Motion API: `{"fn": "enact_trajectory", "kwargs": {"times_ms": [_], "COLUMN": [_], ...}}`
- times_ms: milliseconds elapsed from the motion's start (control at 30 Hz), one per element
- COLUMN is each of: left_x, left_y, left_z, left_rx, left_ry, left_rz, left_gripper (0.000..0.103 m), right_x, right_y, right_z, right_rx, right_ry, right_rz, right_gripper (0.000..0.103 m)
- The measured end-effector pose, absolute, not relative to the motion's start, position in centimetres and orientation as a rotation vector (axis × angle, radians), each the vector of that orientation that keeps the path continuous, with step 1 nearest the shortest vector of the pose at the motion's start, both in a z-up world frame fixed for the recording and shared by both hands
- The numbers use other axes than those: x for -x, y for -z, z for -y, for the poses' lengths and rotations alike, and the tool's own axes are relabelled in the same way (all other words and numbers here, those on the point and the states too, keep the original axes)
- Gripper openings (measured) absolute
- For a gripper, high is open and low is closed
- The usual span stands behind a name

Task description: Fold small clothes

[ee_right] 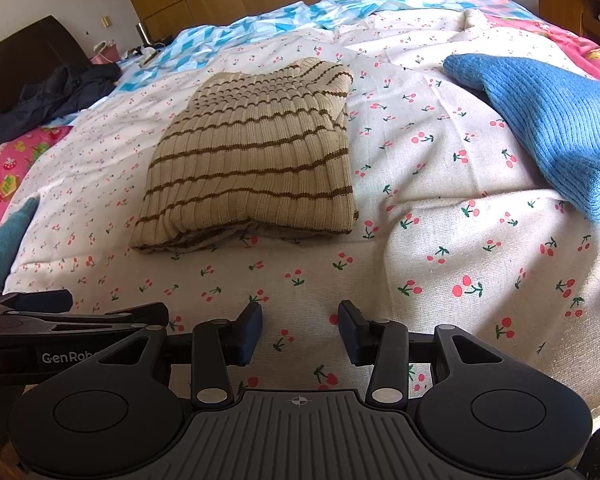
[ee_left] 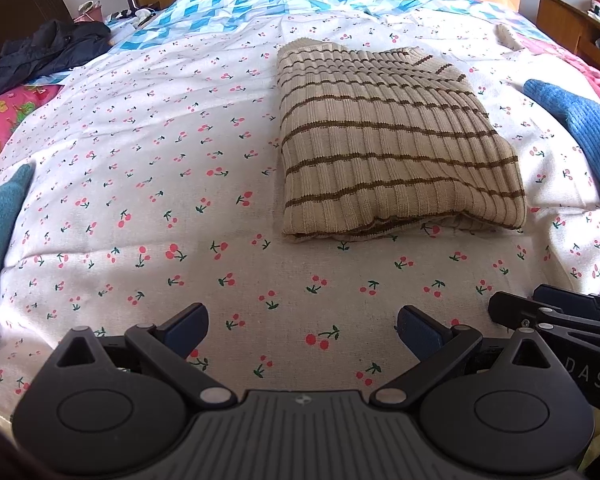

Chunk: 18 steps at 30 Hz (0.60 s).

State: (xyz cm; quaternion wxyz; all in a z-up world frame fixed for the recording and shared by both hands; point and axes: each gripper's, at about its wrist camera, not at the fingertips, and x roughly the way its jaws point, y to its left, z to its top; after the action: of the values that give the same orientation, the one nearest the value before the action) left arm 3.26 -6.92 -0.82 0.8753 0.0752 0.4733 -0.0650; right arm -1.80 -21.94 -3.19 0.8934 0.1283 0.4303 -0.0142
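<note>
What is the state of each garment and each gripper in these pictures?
Striped sweater: folded, lying flat on the sheet.
Blue sweater: unfolded, lying at the right.
Teal garment: at the left edge, mostly out of view.
Dark jacket: crumpled in a heap, far left.
Left gripper: open, empty.
Right gripper: open, empty.

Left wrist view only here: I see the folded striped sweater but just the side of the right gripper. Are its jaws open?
Observer: Yes. The right gripper has its jaws open and empty, over the cherry sheet, short of the striped sweater.
Operator: The blue sweater is cut off at my edge. Where does it end?
Observer: The blue sweater ends in a rounded fold about level with the striped sweater's near edge, with bare sheet between them.
</note>
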Motion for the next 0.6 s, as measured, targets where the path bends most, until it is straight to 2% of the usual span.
{"fn": "enact_trajectory", "kwargs": {"times_ms": [600], "left_x": [-3.54], "left_y": [0.92], "left_z": [7.0], "left_rx": [-0.151], "left_ry": [0.145], "left_rz": [-1.013], "left_gripper": [0.103], "right_x": [1.99], "right_y": [3.13], "right_z": [22.08], "right_rx": [-0.279], "right_ry": [0.031], "right_rz": [-0.899], "right_gripper": [0.042]}}
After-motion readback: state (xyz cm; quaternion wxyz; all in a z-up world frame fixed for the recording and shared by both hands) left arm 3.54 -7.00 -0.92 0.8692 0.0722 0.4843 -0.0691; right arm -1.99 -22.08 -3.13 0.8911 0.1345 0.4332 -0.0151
